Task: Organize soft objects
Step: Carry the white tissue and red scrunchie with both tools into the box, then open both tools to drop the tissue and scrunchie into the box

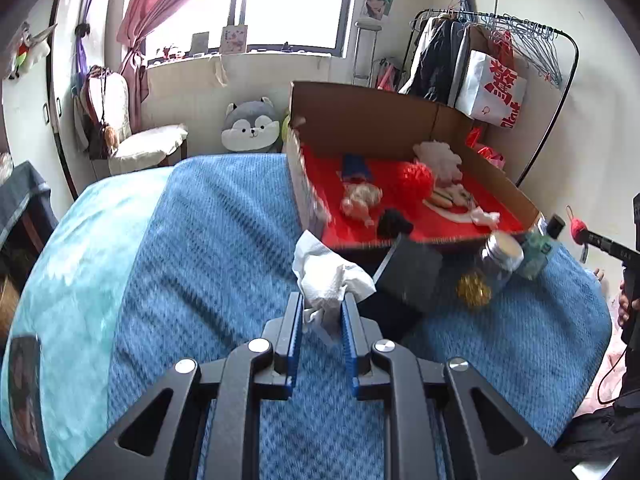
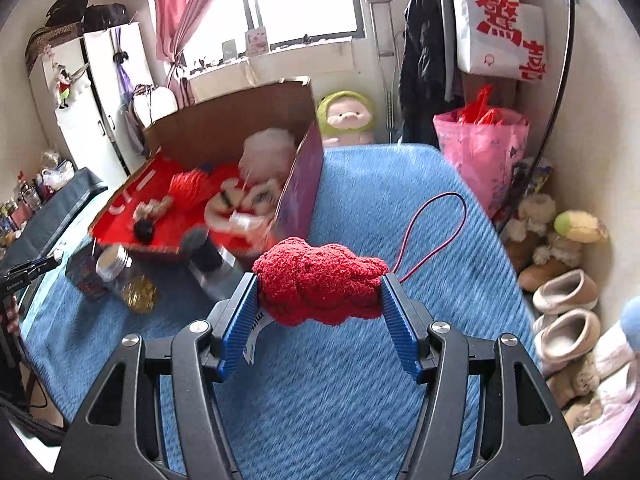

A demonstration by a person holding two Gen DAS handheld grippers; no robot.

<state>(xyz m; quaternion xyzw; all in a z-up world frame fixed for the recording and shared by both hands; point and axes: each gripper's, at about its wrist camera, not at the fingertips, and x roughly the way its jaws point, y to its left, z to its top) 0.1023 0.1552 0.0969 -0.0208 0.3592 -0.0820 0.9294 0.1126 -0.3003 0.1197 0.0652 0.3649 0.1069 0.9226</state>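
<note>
My left gripper point(image 1: 322, 300) is shut on a crumpled white tissue point(image 1: 326, 274), held above the blue blanket point(image 1: 208, 248) just short of the cardboard box point(image 1: 360, 114). The box has a red floor and holds a blond doll point(image 1: 360, 200), a red pompom point(image 1: 417, 180), a white plush point(image 1: 438, 158) and other soft things. My right gripper point(image 2: 319, 280) is shut on a fuzzy red plush point(image 2: 318, 282) with a red cord loop point(image 2: 436, 226), over the blanket to the right of the box point(image 2: 240, 112). The right gripper's tip with the red plush point(image 1: 580, 230) shows at the left view's right edge.
Hard items lie in front of the box: a black box point(image 1: 408, 274), a silver-lidded jar point(image 1: 502, 258), a green bottle point(image 1: 538, 254), a gold ball point(image 1: 474, 290). A husky plush point(image 1: 251, 126), clothes rack point(image 1: 492, 60) and pink bag point(image 2: 480, 152) stand beyond; slippers point(image 2: 564, 288) lie at the right.
</note>
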